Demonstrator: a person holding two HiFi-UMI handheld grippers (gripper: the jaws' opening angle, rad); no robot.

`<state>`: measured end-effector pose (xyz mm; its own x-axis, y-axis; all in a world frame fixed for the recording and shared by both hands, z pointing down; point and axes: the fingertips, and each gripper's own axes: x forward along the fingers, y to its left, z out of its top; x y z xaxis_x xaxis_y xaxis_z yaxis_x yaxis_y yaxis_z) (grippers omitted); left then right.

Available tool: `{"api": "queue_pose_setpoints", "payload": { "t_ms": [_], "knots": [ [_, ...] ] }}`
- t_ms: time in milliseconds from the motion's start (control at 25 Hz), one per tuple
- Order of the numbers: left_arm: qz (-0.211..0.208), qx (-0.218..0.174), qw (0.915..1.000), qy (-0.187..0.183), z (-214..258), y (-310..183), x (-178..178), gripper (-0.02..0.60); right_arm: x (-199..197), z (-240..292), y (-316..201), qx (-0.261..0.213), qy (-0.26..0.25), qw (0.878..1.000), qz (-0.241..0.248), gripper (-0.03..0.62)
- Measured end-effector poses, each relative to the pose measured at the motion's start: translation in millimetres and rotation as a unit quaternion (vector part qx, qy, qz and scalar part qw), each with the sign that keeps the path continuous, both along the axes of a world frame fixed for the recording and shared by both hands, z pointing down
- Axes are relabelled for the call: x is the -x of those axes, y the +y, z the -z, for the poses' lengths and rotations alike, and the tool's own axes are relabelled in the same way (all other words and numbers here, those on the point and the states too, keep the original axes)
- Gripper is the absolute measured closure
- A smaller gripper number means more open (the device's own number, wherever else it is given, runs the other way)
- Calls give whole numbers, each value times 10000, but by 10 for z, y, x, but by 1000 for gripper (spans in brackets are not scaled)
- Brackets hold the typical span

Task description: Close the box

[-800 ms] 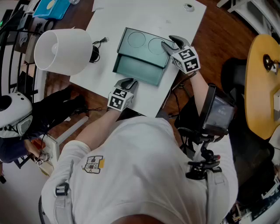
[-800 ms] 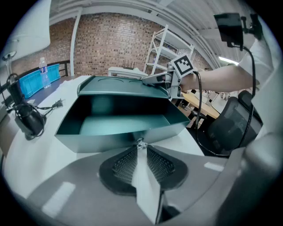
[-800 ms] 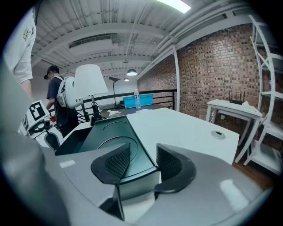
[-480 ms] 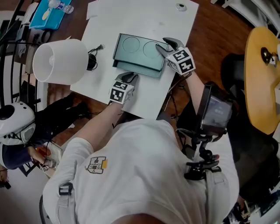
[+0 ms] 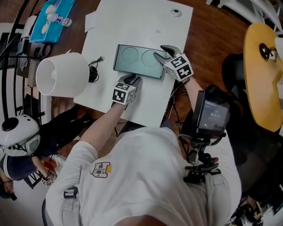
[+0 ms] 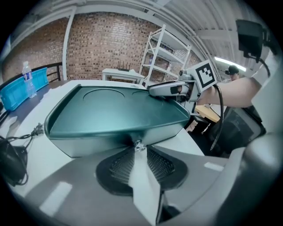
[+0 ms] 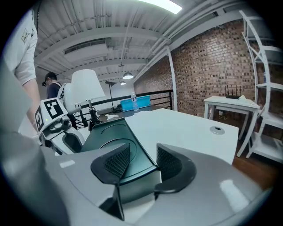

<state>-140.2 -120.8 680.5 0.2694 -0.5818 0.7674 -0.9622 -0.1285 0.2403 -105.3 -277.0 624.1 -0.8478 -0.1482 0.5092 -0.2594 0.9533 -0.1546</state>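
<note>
The teal box (image 5: 135, 59) lies shut and flat on the white table (image 5: 146, 22), its lid with two round embossed circles facing up. My left gripper (image 5: 131, 80) is shut, its tips (image 6: 139, 146) against the middle of the box's (image 6: 115, 114) near side wall. My right gripper (image 5: 159, 52) is open at the box's right end. In the right gripper view its jaws (image 7: 143, 152) straddle the lid's corner (image 7: 132, 156) without pressing on it. The left gripper view shows the right gripper (image 6: 164, 89) resting over the lid's far right edge.
A white lamp shade (image 5: 62, 75) stands left of the box with a black cable and plug (image 5: 95, 62) beside it. A blue tray with a bottle (image 5: 53, 15) sits far left. A small round grommet (image 5: 176, 12) is at the table's far edge. The table's near edge lies just behind my left gripper.
The box's lid has come down from raised to flat onto the base, with my right gripper following it down. My left gripper stayed at the box's near side.
</note>
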Motion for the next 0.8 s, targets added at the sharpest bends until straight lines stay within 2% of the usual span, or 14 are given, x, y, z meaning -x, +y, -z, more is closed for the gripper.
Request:
{"api": "queue_pose_setpoints", "payload": {
  "t_ms": [80,200,360,480,640,720,800],
  "knots": [
    [-39,-38,9998,199,6,108,-47,493,-68,22,4,112,-116,9996,-219,405],
    [-17,-84,9990,439,30,527,-78,479,-365,85,205,263,-340,9964,-736,404],
    [29,-637,9959,647,99,846,91,482,-861,195,688,464,-543,9889,-1300,430],
    [-105,-912,9934,686,111,1013,251,492,-991,129,1417,749,-489,9897,-1121,479],
    [-540,-1150,9896,680,114,1167,282,581,-946,-145,2323,1087,-125,9916,-687,550],
    [-782,-1163,9877,700,73,1244,233,581,-908,-282,2606,1153,87,9914,-612,593],
    [-918,-1186,9861,718,41,1308,207,581,-858,-388,2799,1206,235,9907,-592,594]
  ]
}}
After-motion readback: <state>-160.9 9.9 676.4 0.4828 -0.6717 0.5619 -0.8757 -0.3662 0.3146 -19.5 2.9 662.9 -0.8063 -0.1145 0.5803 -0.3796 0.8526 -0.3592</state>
